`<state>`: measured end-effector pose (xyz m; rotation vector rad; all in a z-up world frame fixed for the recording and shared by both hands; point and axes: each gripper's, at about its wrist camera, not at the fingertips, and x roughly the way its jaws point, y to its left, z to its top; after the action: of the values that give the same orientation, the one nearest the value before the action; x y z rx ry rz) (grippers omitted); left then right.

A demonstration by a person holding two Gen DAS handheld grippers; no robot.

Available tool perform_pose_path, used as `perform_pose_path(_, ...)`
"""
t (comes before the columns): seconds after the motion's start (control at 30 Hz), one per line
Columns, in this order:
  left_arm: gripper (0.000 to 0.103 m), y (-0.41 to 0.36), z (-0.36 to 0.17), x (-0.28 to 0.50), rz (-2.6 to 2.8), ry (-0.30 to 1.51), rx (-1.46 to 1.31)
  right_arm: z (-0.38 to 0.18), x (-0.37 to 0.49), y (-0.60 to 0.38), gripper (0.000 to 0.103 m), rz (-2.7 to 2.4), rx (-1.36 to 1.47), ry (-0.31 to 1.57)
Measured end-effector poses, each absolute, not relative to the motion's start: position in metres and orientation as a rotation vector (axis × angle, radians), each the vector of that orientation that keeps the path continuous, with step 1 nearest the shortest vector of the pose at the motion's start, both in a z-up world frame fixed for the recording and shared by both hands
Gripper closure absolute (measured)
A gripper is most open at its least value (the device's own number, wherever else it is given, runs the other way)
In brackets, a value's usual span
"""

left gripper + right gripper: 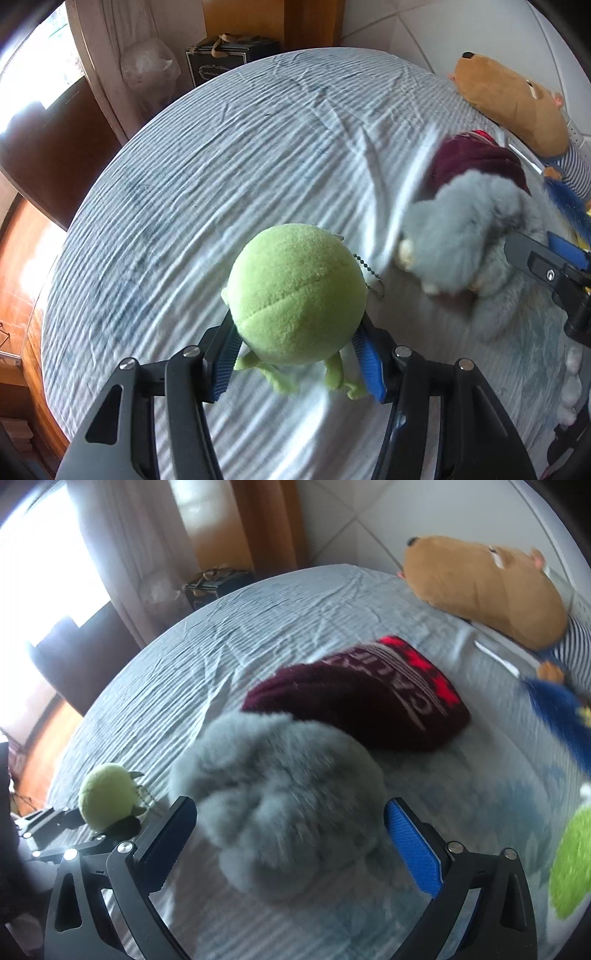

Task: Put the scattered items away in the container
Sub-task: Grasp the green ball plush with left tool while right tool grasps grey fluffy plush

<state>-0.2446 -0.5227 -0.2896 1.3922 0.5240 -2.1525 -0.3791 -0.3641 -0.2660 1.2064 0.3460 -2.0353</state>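
Note:
A round green plush toy [295, 288] with small legs and a bead chain sits between the blue pads of my left gripper [295, 325], which is shut on its lower half above the striped bedsheet [207, 177]. In the right wrist view a fluffy grey plush toy [280, 797] fills the gap of my right gripper [290, 808], whose fingers press into its fur on both sides. The same grey plush toy [469, 236] shows blurred at the right of the left wrist view. The green plush toy [107, 797] also appears at far left.
A maroon knit hat [362, 701] lies on the bedsheet behind the grey toy. A large brown plush bear [487, 587] rests at the far right, with a blue fluffy item [561, 712] and a bright green one [572, 860] near it. A dark box [225, 55] stands beyond the bed.

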Motion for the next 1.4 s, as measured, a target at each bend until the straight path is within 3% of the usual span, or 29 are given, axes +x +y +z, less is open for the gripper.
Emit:
perform_pose_path(0.5,0.046,-0.534,-0.305,-0.265,-2.146,0.513,1.426,-0.313,-0.407,-0.398,0.000,-1.944,1.284,0.444)
perform_pose_path(1.37,0.044,-0.538,-0.303,-0.255,-2.171,0.592,1.375,-0.318,-0.394,-0.402,0.000,-2.014,1.167,0.534)
perform_pose_path(1.4,0.044,-0.539,-0.303,-0.255,-2.173,0.595,1.373,-0.317,-0.395,-0.400,0.006,-2.021,1.190,0.527)
